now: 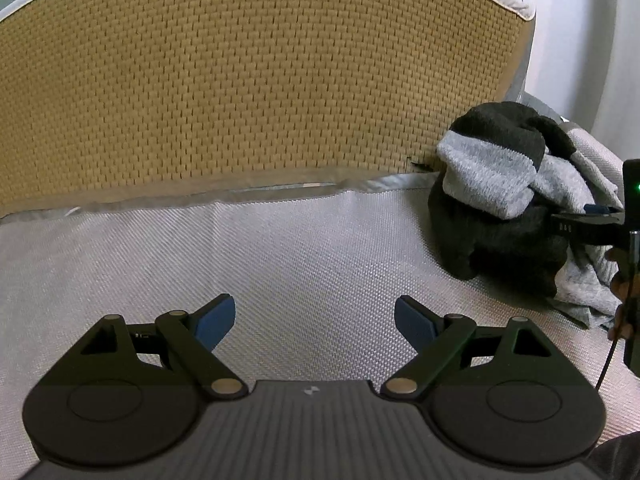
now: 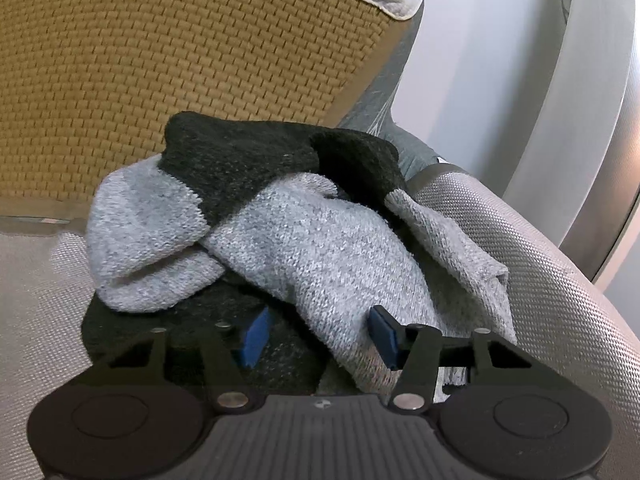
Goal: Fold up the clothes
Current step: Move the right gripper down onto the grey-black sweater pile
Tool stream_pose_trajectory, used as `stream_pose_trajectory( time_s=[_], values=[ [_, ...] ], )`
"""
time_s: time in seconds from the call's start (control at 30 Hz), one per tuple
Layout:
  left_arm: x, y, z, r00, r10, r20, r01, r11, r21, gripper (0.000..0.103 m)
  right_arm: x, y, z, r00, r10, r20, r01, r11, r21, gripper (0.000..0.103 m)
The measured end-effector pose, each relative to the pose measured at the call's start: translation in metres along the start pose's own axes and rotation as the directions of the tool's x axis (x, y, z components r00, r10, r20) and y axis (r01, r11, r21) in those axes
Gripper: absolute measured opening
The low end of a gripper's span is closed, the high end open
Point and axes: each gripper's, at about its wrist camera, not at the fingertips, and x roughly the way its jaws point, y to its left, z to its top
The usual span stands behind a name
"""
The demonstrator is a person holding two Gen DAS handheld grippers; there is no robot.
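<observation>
A crumpled grey and black knitted garment (image 2: 304, 240) lies in a heap on the silver woven seat (image 1: 280, 248), at the right side in the left wrist view (image 1: 504, 184). My right gripper (image 2: 316, 332) is open, its blue pads (image 2: 256, 334) pushed into the heap with grey and black folds between them. It shows from the side at the right edge of the left wrist view (image 1: 600, 216). My left gripper (image 1: 314, 322) is open and empty, low over the bare seat, left of the heap.
A tan woven cushion (image 1: 248, 72) with white piping stands upright behind the seat. The seat's rounded right edge (image 2: 560, 280) drops off beside a white wall (image 2: 480, 60) and a curved metal rim (image 2: 600, 140).
</observation>
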Motion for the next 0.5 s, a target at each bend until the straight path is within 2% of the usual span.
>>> stream_pose_trajectory(
  time_s=[0.27,0.5],
  values=[
    [0.0061,-0.0023,0.0013,1.0,0.001,-0.006,-0.001,1.0,-0.006,0.09,0.0043,0.0023,0.0051,1.0,-0.013,0.009,0.013,1.0,-0.011,0.057],
    [0.0096,0.0001,0.0002,1.0,0.005,-0.008,-0.005,1.0,-0.007,0.09,0.0099,-0.0001,0.0067,1.0,-0.015,0.015,0.015,1.0,0.006,0.05]
  ],
)
